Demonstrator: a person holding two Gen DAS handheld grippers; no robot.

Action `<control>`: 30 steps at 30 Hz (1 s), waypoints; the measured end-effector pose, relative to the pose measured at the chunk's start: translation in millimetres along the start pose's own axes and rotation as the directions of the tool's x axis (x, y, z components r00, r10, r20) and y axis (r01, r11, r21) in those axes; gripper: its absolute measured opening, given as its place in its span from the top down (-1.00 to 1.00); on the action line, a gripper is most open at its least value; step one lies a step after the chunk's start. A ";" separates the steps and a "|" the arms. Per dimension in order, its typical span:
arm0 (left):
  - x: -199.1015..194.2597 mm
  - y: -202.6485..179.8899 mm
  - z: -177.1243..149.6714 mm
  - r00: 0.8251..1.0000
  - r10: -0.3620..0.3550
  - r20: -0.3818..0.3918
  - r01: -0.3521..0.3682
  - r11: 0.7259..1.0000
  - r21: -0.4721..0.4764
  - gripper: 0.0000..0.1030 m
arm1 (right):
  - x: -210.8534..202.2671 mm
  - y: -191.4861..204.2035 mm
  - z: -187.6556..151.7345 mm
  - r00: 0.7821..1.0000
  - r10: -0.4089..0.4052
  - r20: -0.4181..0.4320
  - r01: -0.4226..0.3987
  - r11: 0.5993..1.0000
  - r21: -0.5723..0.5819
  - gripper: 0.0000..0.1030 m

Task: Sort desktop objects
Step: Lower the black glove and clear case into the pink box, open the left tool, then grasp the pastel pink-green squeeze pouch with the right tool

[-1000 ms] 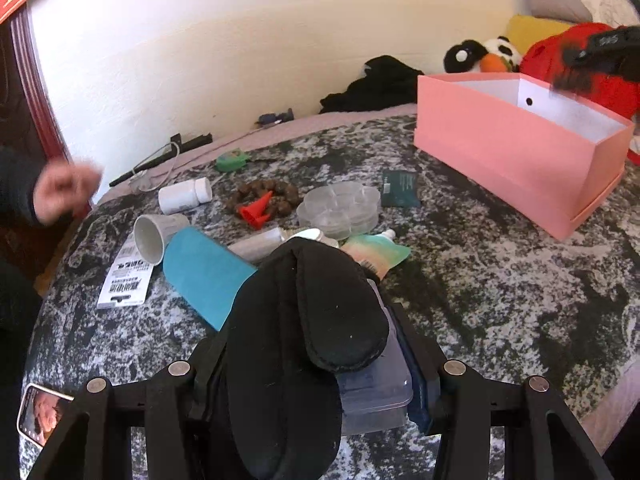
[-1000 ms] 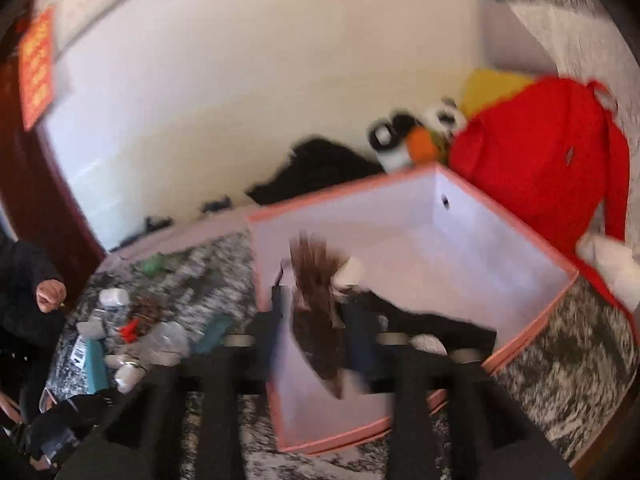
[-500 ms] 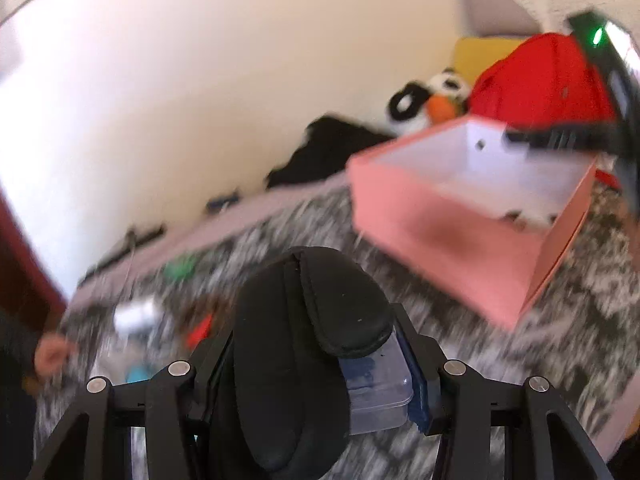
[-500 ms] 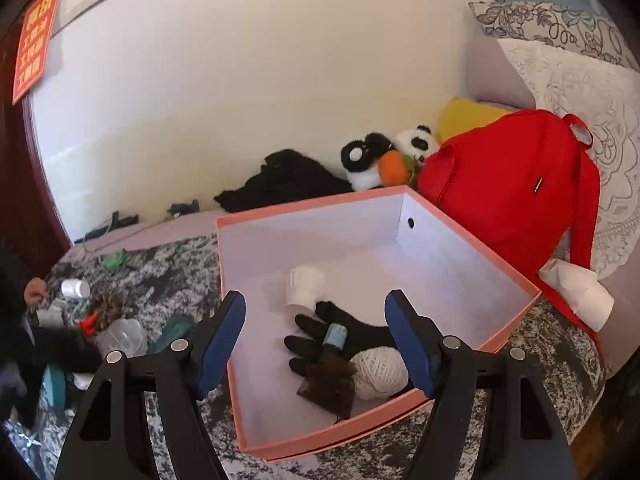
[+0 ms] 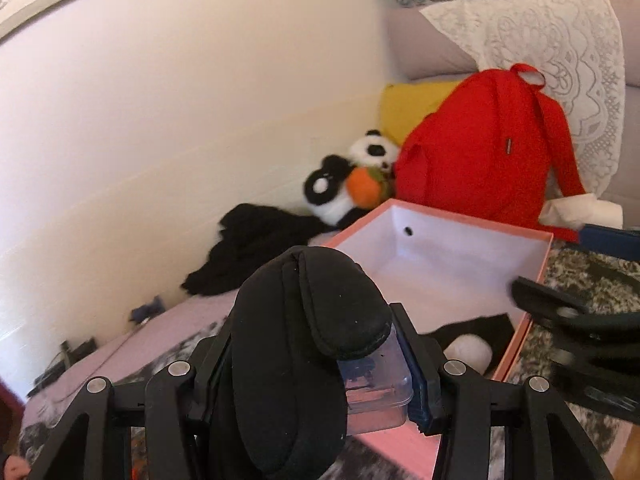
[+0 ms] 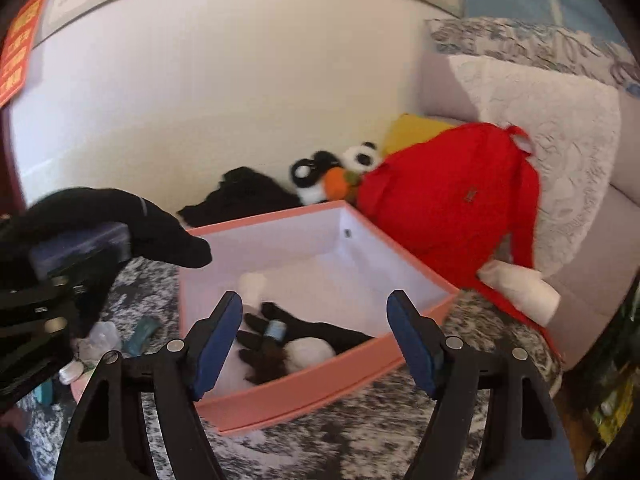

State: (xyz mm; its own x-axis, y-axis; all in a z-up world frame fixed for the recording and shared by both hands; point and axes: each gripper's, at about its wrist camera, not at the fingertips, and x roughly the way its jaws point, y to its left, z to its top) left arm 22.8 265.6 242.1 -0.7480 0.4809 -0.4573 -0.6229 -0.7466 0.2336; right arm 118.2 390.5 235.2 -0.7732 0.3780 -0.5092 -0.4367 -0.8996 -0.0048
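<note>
Black padded pouch (image 5: 296,344) and clear plastic case (image 5: 376,384) clamped together in left gripper (image 5: 320,364), held above near rim of pink box (image 5: 516,364). Right gripper (image 6: 316,340) spread wide, holding nothing, facing box. Inside box: black glove (image 6: 320,330), white yarn ball (image 6: 310,352), small blue-labelled bottle (image 6: 275,330). Behind box: red backpack (image 6: 452,196), panda plush (image 6: 336,172).
</note>
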 end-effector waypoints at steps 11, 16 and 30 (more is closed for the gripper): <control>72.0 -57.8 -5.1 0.996 -0.061 -0.061 0.057 0.997 -0.055 -0.22 | -2.5 -41.7 9.8 0.999 -0.034 0.005 0.033 0.993 0.112 -0.52; 59.4 -69.0 -6.1 1.000 0.015 0.003 -0.014 0.999 -0.036 -1.00 | -8.1 -39.6 13.9 0.999 -0.030 0.026 0.027 0.994 0.108 -0.62; -50.7 6.3 -77.6 0.982 0.190 -0.006 -0.190 0.978 -0.083 -1.00 | -25.1 7.1 18.5 0.991 0.114 0.064 -0.120 0.987 0.109 -0.63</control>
State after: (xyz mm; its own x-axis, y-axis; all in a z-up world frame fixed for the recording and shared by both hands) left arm 74.6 200.9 200.2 -0.8517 0.3273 -0.4093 -0.4480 -0.8600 0.2443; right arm 126.0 378.6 263.9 -0.8456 0.2863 -0.4504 -0.3878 -0.9095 0.1499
